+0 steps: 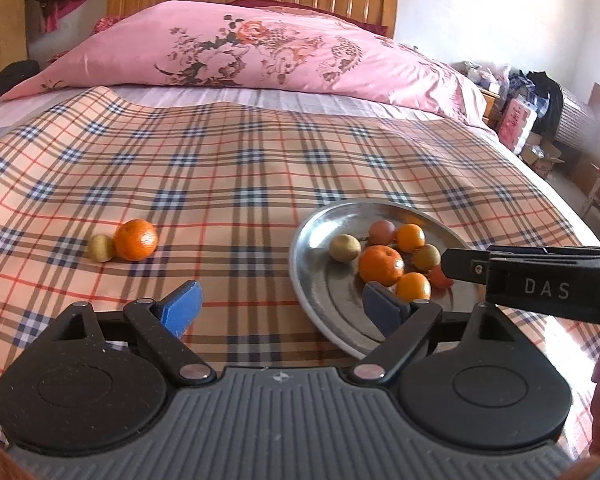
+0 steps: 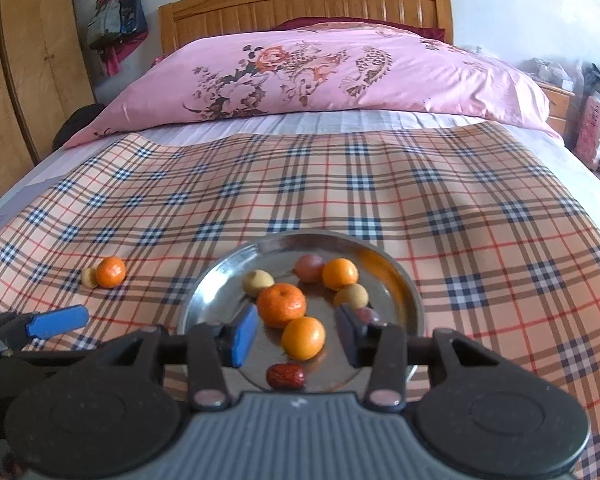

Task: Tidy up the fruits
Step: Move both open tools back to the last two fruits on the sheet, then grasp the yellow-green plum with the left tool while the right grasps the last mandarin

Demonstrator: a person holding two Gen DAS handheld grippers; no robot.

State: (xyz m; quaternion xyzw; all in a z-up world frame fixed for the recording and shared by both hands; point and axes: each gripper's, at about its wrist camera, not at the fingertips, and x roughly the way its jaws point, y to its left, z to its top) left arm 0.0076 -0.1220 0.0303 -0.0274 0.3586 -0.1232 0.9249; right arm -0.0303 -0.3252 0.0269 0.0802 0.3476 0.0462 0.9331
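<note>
Both hand-held grippers hang empty: the left (image 1: 278,308) gaping, the right (image 2: 296,332) part-open over the plate (image 2: 404,292). Remaining orange (image 1: 135,239) and pale fruit (image 1: 100,247) touch, far left on the bed; best straddle the orange alone.

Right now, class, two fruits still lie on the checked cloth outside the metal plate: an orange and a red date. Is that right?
Not quite. The orange on the checked cloth lies beside a small yellow-green fruit, not a red date. The left wrist view shows them touching, left of the metal plate.
</note>
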